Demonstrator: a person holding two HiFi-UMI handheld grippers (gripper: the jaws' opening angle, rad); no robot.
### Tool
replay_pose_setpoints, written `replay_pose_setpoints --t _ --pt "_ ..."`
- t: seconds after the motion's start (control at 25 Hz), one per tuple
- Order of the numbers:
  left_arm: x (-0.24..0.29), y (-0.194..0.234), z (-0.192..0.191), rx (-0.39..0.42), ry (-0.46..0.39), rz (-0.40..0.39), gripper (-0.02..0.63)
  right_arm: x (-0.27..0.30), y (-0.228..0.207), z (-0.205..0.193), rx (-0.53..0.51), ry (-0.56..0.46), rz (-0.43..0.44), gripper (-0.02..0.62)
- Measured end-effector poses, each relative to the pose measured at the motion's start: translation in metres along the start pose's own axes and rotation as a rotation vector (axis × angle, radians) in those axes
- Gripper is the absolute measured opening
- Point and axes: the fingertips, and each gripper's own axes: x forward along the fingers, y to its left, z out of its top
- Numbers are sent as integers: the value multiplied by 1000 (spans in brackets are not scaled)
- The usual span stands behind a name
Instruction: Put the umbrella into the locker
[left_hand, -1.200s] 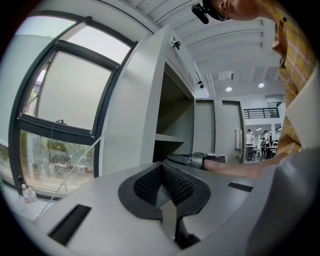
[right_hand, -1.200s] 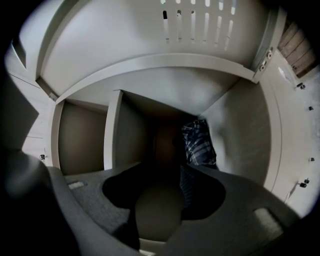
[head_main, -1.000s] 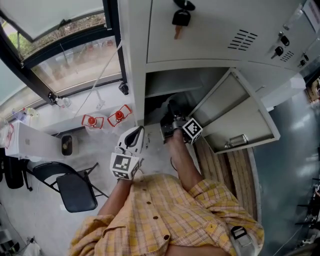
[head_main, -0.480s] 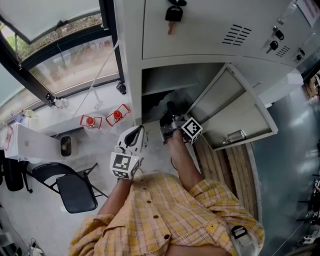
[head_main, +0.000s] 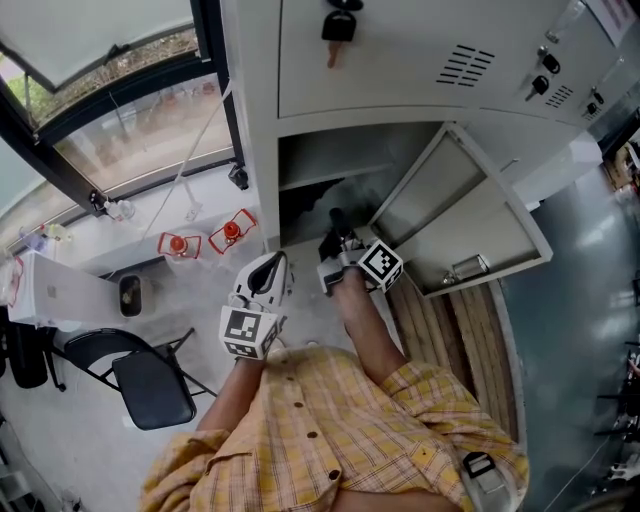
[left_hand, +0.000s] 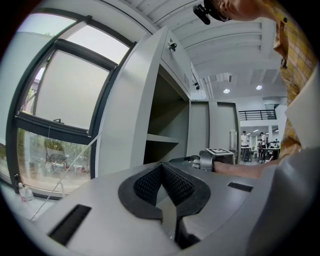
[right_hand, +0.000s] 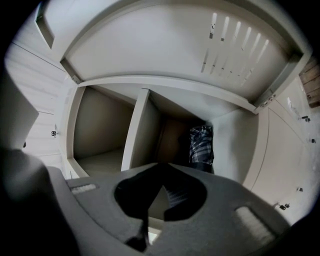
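Left claw (left_hand: 162, 167) first: its two ribbed pads meet at the tips with nothing between them. I hold it just outside the locker, near the left side wall. Far to its left a white box (head_main: 55, 290) sits beside a black folding chair (head_main: 150, 380). Beyond them is the big window (head_main: 120, 130) with its dark frames. Two small red-rimmed objects (head_main: 180, 243) lie between the window and my left claw; what they are I cannot tell.

Moving right, the grey locker (head_main: 255, 130) rises in front of me. A key with a black head (head_main: 338, 27) hangs in the lock of the closed upper door. Under that door one compartment stands open. My right claw (right_hand: 162, 167) is at the mouth of that compartment, pointing straight in. Its jaws are pressed together and empty.

Beyond its tips, the umbrella (right_hand: 201, 145) is inside the locker. It is folded, in dark plaid cloth, and stands upright in the far right corner. It is to the right of a pale inner panel (right_hand: 136, 132) and well clear of my pads. Right of the umbrella is the compartment's side wall. Further right the open locker door (head_main: 470, 225) swings out toward me, its inner face showing. Beneath the door, wooden boards (head_main: 455, 340) run along the floor. Nearest to me is my yellow checked shirt (head_main: 400, 400).
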Motion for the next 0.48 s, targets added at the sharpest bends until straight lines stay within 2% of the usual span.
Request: replay_pose_setpoints --t 0.24,0.48 --pt "0 0 0 -11 1 4 3 -6 11 -4 -127 33 29 -2" --pt "1 -1 -3 -15 -3 -1 2 -14 28 -11 -307 71 37 -2"
